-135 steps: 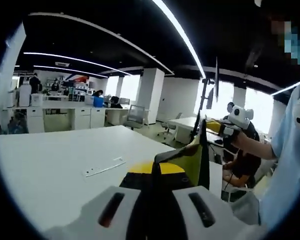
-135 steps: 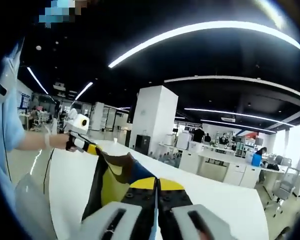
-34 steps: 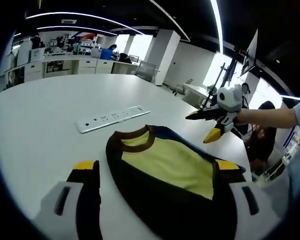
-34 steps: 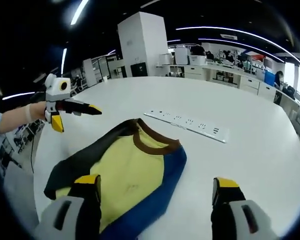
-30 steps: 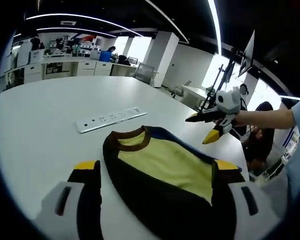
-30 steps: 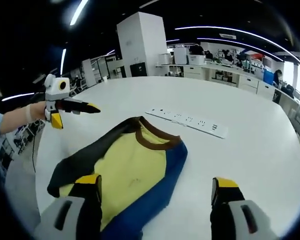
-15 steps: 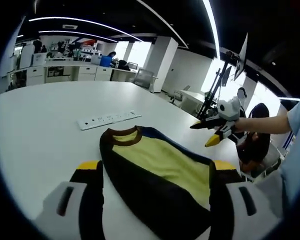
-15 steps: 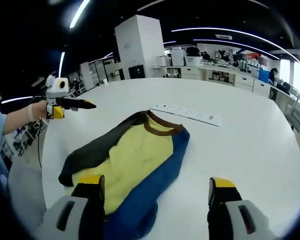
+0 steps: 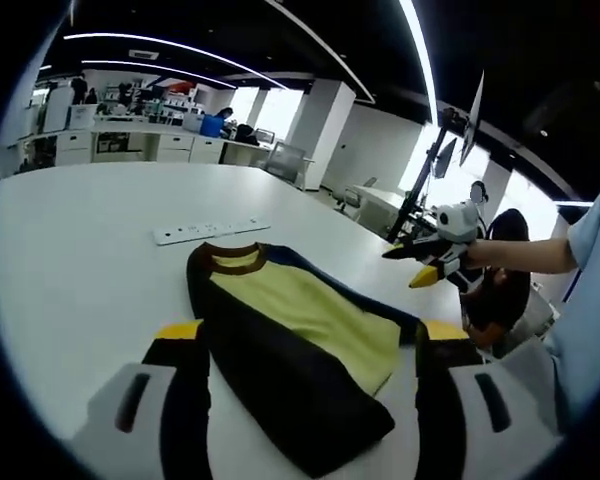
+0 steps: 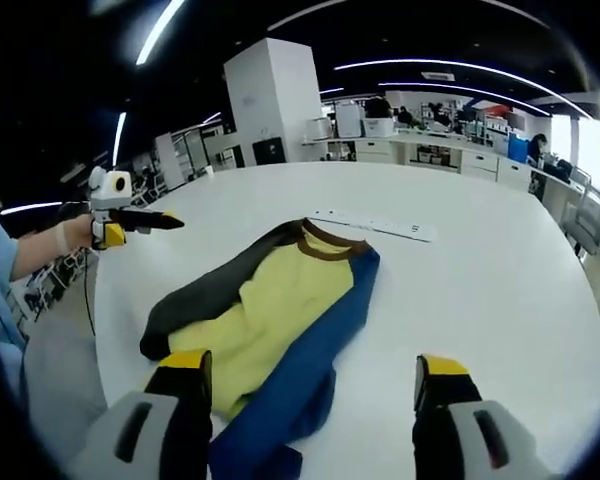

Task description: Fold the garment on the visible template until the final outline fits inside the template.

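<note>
A yellow garment (image 9: 310, 320) with a brown collar, one black side and one blue side lies loosely folded lengthwise on the white table (image 9: 70, 260). My left gripper (image 9: 310, 338) stands open just short of its hem end, a jaw on each side, touching nothing. The right gripper (image 9: 427, 260) hovers open in a hand beyond the garment's right edge. In the right gripper view the garment (image 10: 270, 300) stretches away from my open right gripper (image 10: 313, 366), collar far. The left gripper (image 10: 130, 222) floats open at far left, off the cloth.
A white power strip (image 9: 210, 231) lies just past the collar, also seen as the power strip (image 10: 375, 225). The table edge (image 10: 110, 330) runs close by the person's sleeve (image 9: 590, 260). Desks, chairs and people stand far behind.
4.5 s ago both grippers held the garment up in the air, shut on it. It now lies on the table, let go. Over the last second both grippers drew back from it.
</note>
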A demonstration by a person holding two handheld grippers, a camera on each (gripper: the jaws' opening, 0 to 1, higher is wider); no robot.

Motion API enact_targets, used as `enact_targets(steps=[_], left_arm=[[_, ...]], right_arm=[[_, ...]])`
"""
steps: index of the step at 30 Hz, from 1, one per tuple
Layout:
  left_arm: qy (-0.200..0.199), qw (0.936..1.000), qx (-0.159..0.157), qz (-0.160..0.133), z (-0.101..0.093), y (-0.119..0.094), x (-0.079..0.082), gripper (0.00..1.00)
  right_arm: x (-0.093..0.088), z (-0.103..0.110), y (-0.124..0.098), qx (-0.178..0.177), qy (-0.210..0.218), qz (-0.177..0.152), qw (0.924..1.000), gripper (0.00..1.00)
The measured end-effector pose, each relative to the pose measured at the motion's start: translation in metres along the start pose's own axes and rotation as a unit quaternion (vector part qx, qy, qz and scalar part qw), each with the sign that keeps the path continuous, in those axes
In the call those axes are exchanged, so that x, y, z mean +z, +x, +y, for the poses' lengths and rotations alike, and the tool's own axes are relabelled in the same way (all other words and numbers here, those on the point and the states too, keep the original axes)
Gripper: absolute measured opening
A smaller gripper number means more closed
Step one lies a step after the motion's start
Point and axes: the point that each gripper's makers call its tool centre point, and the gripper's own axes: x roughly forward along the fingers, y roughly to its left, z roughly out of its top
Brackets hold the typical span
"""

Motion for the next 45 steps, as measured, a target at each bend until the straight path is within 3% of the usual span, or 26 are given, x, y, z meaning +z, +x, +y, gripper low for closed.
enact_targets(steps=[13,22,28,34,37,41,45], left_arm=[[0.000,1.0000,0.003,-0.001,-0.013,-0.018,-0.013,0.81],[-0.021,0.9995,0.019,-0.016,-0.016,-0.040,-0.028,0.78],[-0.029,0.9989,0.028,-0.022,-0.020,-0.052,-0.039,0.79],[-0.026,0.9989,0.038,-0.009,-0.019,-0.065,-0.050,0.78],[-0.039,0.9981,0.043,-0.021,-0.018,-0.072,-0.050,0.78],[-0.044,0.9977,0.047,-0.023,-0.019,-0.074,-0.055,0.77],[-0.051,0.9973,0.048,-0.022,-0.020,-0.071,-0.060,0.78]], right_arm=[[-0.019,0.002,-0.027,-0.015,0.017,-0.019,0.9996,0.82],[-0.039,0.019,-0.033,-0.007,0.022,-0.019,0.9995,0.75],[-0.055,0.029,-0.041,-0.006,0.023,-0.011,0.9997,0.74],[-0.062,0.032,-0.049,-0.012,0.036,-0.017,0.9991,0.74],[-0.071,0.039,-0.053,-0.005,0.024,-0.015,0.9996,0.73],[-0.088,0.047,-0.058,-0.009,-0.023,-0.009,0.9997,0.66],[-0.105,0.045,-0.057,-0.010,-0.022,-0.001,0.9997,0.56]])
